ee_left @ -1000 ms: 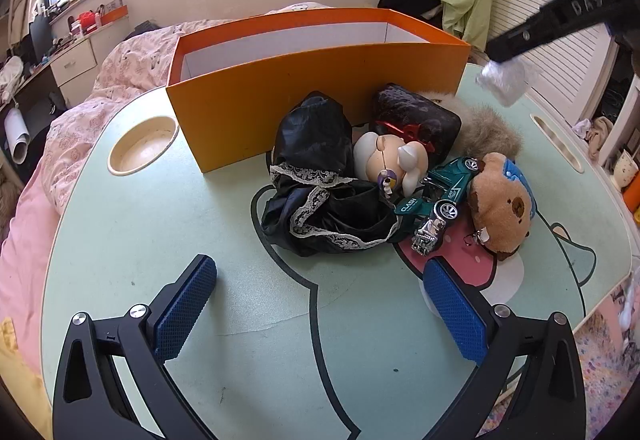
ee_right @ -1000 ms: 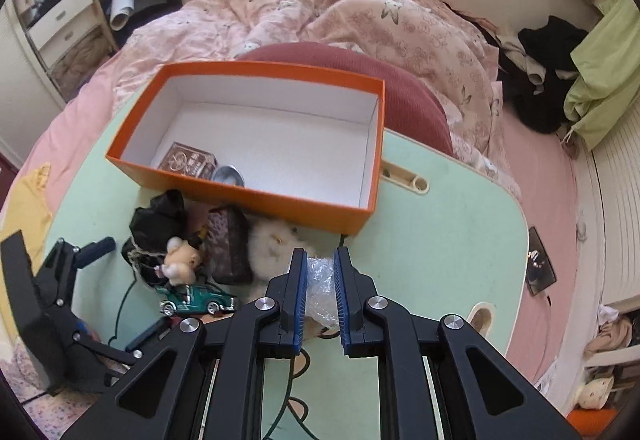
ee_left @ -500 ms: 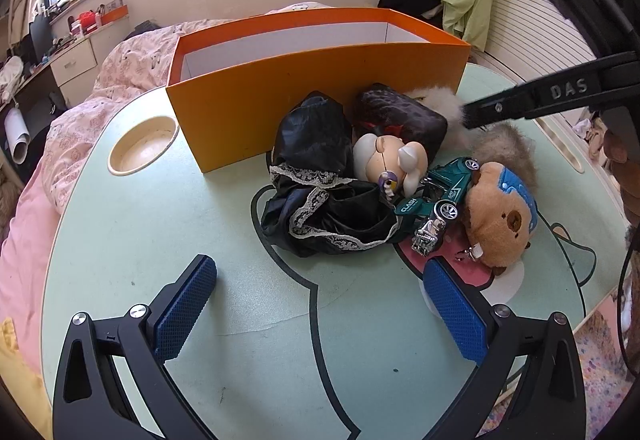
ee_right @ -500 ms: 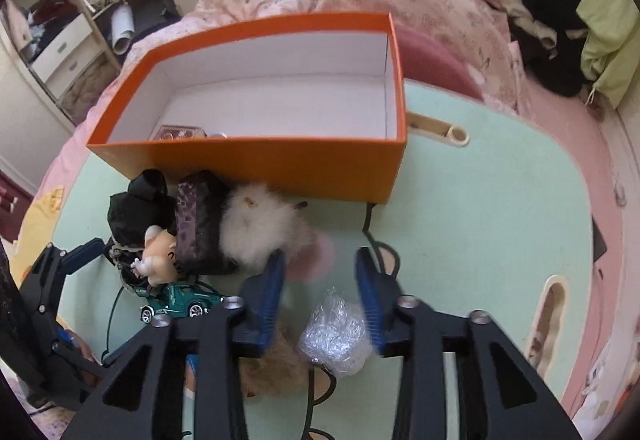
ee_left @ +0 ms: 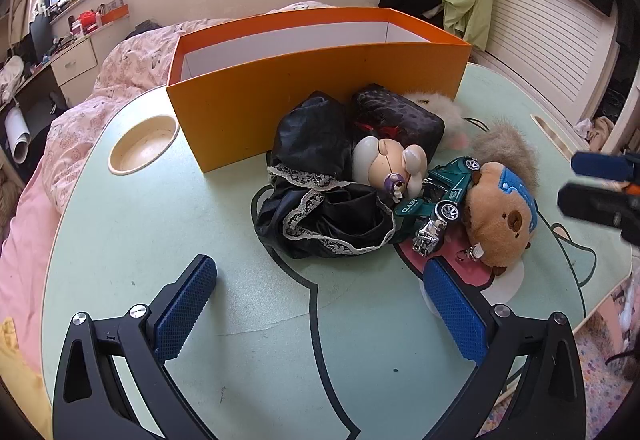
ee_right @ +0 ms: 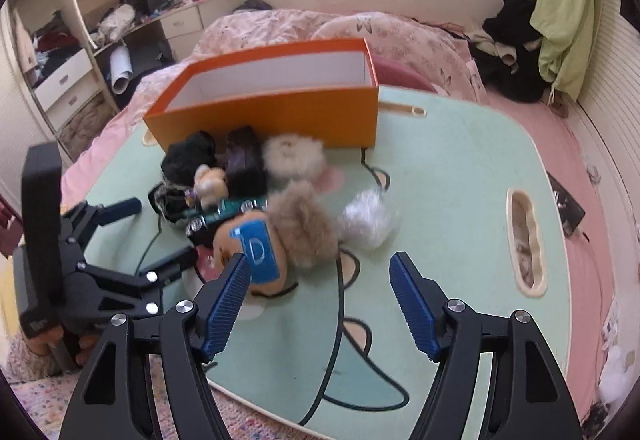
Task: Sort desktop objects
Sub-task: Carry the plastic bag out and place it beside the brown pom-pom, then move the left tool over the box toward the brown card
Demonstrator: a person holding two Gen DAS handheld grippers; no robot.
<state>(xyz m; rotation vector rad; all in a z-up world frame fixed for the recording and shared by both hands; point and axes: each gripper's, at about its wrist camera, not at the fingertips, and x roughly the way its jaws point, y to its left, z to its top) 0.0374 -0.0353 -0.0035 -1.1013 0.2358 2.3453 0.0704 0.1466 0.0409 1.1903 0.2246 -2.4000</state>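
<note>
An orange box stands open at the back of the green table; it also shows in the right wrist view. In front of it lie black lace cloth, a dark pouch, a small doll, a green toy car and a brown bear plush. A crumpled clear plastic wad lies on the table beside the bear. My left gripper is open and empty, near the table's front. My right gripper is open and empty, low, just short of the wad.
A round cup recess sits left of the box. A slot handle is cut in the table's right side. A bed with pink bedding lies behind. The table edge is close under my right gripper.
My right gripper opened and let go of the plastic wad, which now lies on the table by the bear. The gripper dropped low and pulled back. The left gripper stayed still.
</note>
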